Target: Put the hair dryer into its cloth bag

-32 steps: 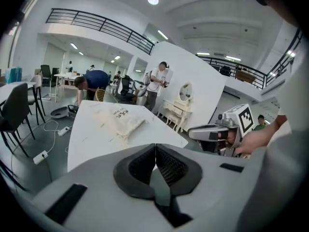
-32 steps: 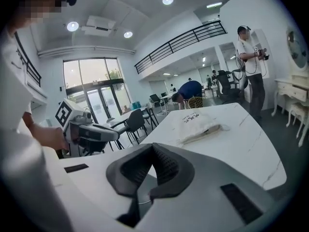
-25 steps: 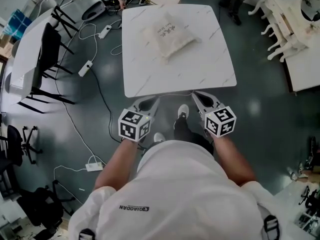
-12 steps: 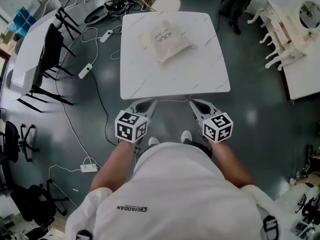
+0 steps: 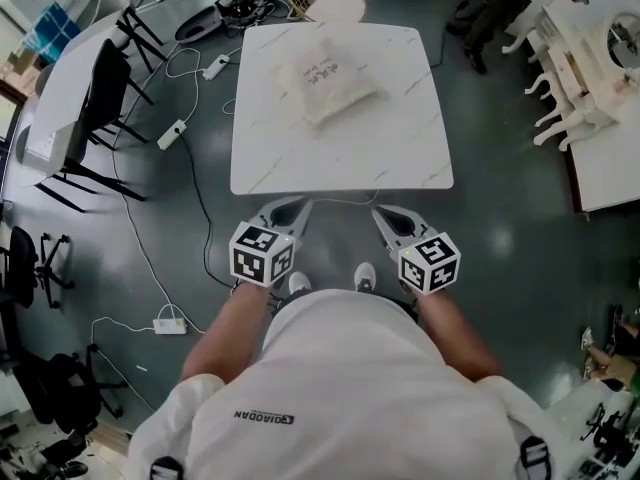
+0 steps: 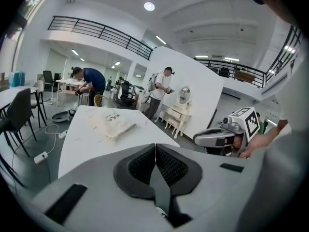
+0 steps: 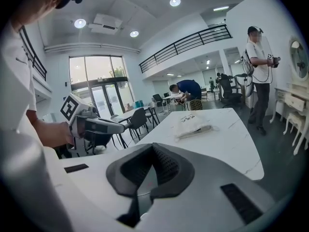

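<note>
A cream cloth bag (image 5: 325, 76) with dark print lies bulging on the far half of the white marble table (image 5: 340, 153). No hair dryer shows outside it. My left gripper (image 5: 284, 209) and right gripper (image 5: 391, 216) hover side by side just off the table's near edge, well short of the bag, and both are shut with nothing in them. In the left gripper view the jaws (image 6: 155, 149) meet, with the bag (image 6: 115, 124) ahead and the right gripper (image 6: 219, 137) alongside. The right gripper view shows its closed jaws (image 7: 152, 151), the bag (image 7: 194, 125) and the left gripper (image 7: 96, 125).
Black chairs (image 5: 95, 118) and a second table stand to the left. Cables and power strips (image 5: 172, 133) lie on the floor. White carved furniture (image 5: 580, 78) is at the right, and a round stool (image 5: 335, 6) stands past the table. People stand in the background (image 7: 260, 66).
I have shifted back slightly from the table, and both shut grippers came with me. The table looks a little farther off. The bag has not moved.
</note>
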Demonstrator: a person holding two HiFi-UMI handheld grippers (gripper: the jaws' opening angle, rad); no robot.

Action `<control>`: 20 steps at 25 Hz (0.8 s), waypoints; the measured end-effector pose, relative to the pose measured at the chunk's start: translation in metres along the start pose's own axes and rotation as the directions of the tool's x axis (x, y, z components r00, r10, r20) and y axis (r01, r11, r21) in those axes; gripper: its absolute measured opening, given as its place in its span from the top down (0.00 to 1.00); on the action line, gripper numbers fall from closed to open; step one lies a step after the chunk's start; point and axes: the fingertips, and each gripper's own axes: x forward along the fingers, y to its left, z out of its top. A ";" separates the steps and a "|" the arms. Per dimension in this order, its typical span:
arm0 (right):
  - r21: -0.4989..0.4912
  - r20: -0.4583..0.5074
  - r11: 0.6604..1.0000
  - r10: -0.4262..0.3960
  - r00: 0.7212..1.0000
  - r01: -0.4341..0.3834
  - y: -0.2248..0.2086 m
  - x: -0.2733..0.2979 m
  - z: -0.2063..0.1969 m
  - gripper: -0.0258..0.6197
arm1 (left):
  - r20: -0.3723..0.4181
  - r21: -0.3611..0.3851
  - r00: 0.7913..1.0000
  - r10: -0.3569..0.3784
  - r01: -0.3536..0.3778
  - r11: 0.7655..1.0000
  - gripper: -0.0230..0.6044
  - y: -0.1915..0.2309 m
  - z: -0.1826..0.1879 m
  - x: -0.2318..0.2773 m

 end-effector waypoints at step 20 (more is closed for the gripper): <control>0.041 0.017 0.999 -0.014 1.000 0.013 -0.013 -0.013 -0.018 0.93 | -0.032 0.077 0.999 -0.011 0.014 0.997 0.92 -0.021 -0.001 0.012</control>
